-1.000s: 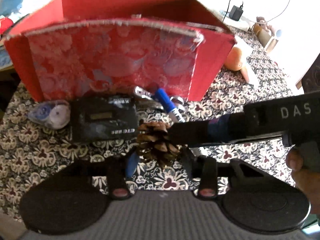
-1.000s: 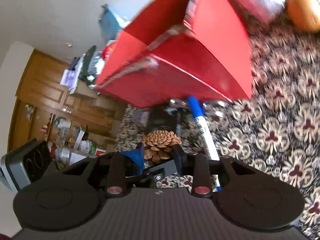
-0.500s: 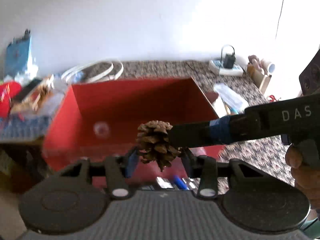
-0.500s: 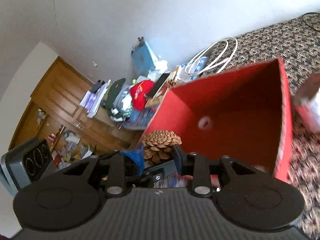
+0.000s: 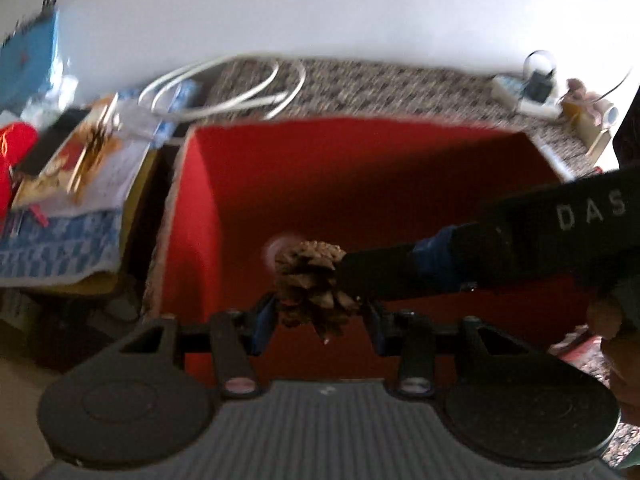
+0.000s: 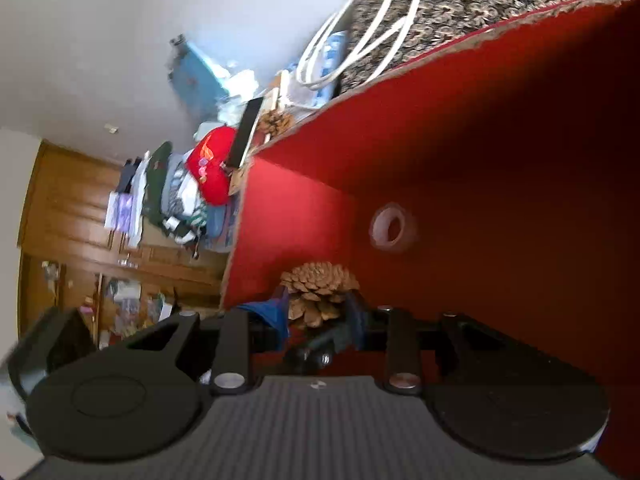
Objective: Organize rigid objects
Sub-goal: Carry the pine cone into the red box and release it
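Since a second ago the box (image 5: 360,184) has passed from a front-on view, with a pen and a card on the tabletop (image 5: 400,80) before it, to an open red hollow seen from above; the cone (image 5: 310,280) has been carried with both tools from the tabletop to above that opening.

The box fills the middle of both views, its floor bare but for a small tape roll (image 6: 392,226) lying just past the cone toward 12 o'clock. The open top is turned upward, so things can be dropped in.

The left tool (image 5: 316,320) is closed on the cone, its jaws at a middling width and pressed to the scales at 9 and 3 o'clock. The right tool (image 6: 318,308) is clamped on the same cone, its jaws just drawn a little closer, and is seen in the left view reaching in from 3 o'clock. A two-sided hold is judged to keep the bristly, uneven cone from twisting while it is carried.

The cone hangs over the box, not yet at rest in it.

A white cable (image 5: 240,88) lies coiled at 12 o'clock beyond the box.
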A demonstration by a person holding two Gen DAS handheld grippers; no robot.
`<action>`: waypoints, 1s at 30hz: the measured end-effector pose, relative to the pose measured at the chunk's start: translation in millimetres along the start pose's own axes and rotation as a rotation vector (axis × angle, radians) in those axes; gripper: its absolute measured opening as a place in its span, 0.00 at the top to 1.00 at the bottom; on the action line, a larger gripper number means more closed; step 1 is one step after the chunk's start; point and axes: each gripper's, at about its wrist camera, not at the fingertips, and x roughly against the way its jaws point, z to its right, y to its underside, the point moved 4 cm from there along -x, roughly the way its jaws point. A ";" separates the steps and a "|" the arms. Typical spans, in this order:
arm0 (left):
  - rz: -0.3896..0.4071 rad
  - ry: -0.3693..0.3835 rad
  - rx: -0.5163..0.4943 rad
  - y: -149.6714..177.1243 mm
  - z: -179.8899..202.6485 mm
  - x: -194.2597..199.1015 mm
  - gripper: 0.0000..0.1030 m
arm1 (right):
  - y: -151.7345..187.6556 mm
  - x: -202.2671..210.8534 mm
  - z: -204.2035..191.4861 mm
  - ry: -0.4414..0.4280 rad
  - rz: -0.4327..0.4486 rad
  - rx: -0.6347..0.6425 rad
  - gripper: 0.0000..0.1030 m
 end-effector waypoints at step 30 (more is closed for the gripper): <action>0.130 0.002 -0.026 23.7 -10.6 46.5 0.35 | -11.2 -43.5 22.7 0.214 -0.101 -0.228 0.84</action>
